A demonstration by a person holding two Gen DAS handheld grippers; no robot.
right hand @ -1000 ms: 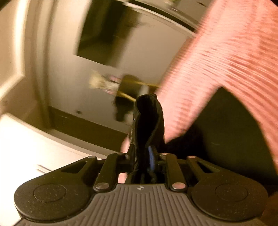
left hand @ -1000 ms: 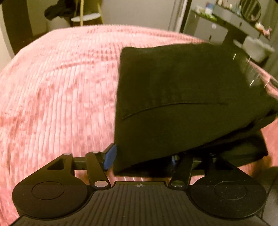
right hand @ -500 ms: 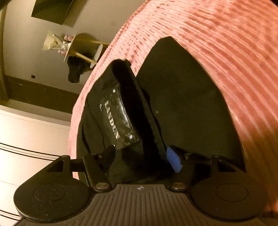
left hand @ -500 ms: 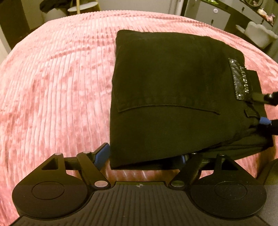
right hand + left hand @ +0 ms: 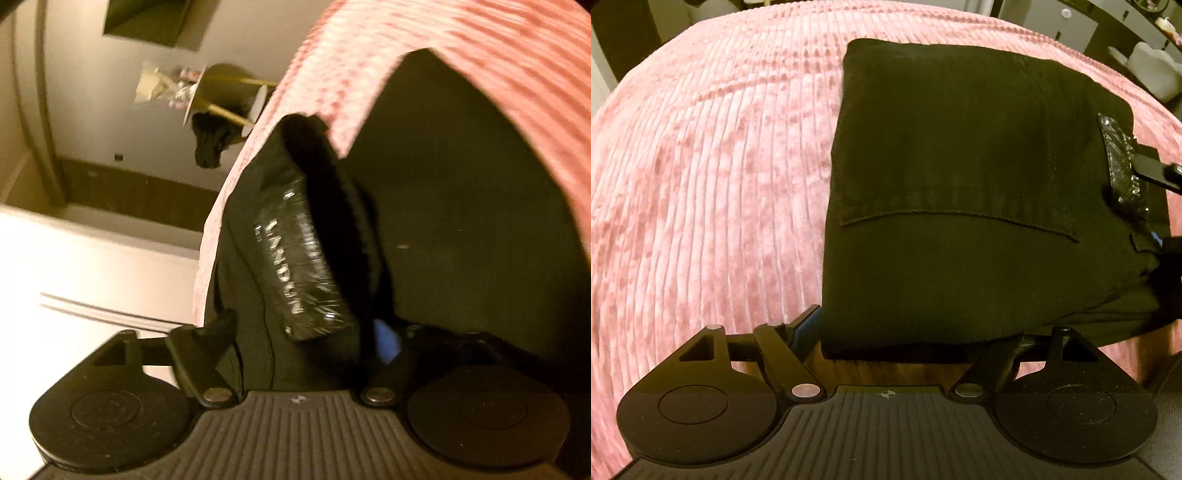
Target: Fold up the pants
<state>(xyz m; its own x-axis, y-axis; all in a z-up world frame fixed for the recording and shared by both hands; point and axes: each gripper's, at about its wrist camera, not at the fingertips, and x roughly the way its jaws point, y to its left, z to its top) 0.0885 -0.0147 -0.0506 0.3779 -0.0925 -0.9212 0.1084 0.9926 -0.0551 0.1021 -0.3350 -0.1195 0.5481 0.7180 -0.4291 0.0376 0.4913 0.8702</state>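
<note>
Black pants (image 5: 979, 192) lie folded into a thick rectangular packet on the pink ribbed bedspread (image 5: 701, 166), right of centre in my left wrist view, back pocket seam uppermost.

Step in hand, as I judge it: the release after the last fold. My left gripper (image 5: 908, 343) sits at the packet's near edge with its jaws spread; the near corner lies between them, and I see neither pad pressing on the cloth. The right finger is mostly hidden under the fabric.

My right gripper (image 5: 306, 332) stands at the waistband end. Its jaws have just been opening, with the waistband and its shiny brand patch (image 5: 299, 266) between them, slack rather than pinched. A blue pad (image 5: 386, 339) shows beside the cloth.

Next move, I reckon: draw both grippers straight back off the edges without dragging a layer, or the stack shears open.

Left view gives the whole packet and its squareness, plus the right gripper's fingertips at the frame's right edge. Right view alone shows the waistband layers edge-on and a round side table (image 5: 225, 96) beyond the bed; it is motion-blurred.
</note>
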